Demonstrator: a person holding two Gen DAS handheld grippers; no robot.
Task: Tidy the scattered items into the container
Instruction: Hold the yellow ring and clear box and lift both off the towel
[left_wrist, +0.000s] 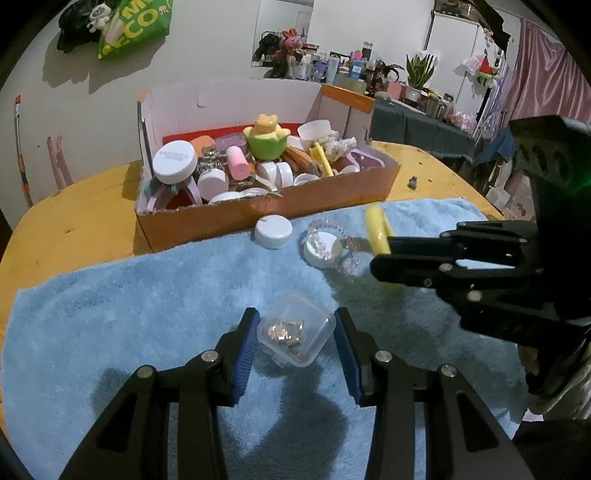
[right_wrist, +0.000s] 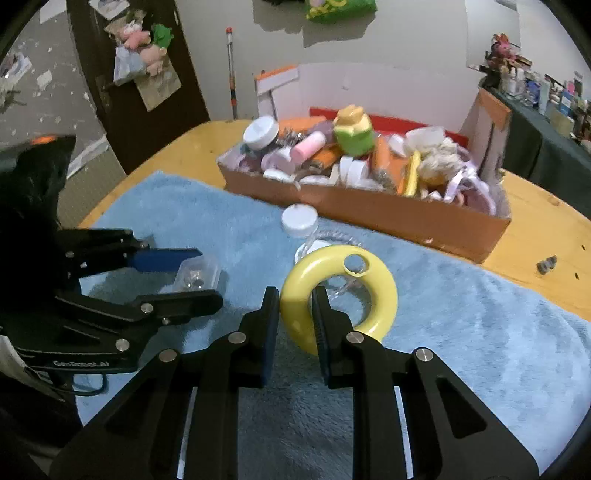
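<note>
A small clear plastic box (left_wrist: 295, 328) with metal bits inside lies on the blue towel (left_wrist: 147, 314). My left gripper (left_wrist: 295, 332) is open, its blue pads on either side of the box; it also shows in the right wrist view (right_wrist: 192, 273) around the box (right_wrist: 197, 274). My right gripper (right_wrist: 295, 306) is shut on a yellow ring (right_wrist: 340, 295) and holds it above the towel (right_wrist: 461, 332); the ring's edge shows in the left wrist view (left_wrist: 376, 229). The cardboard box (left_wrist: 258, 206), full of items, stands behind the towel and also shows in the right wrist view (right_wrist: 369, 210).
A white-capped jar (left_wrist: 273, 230) and a clear glass piece on a white lid (left_wrist: 325, 247) lie on the towel near the box. A small dark object (left_wrist: 412, 182) sits on the wooden table (left_wrist: 74, 221). A cluttered dark counter (left_wrist: 413, 122) stands behind.
</note>
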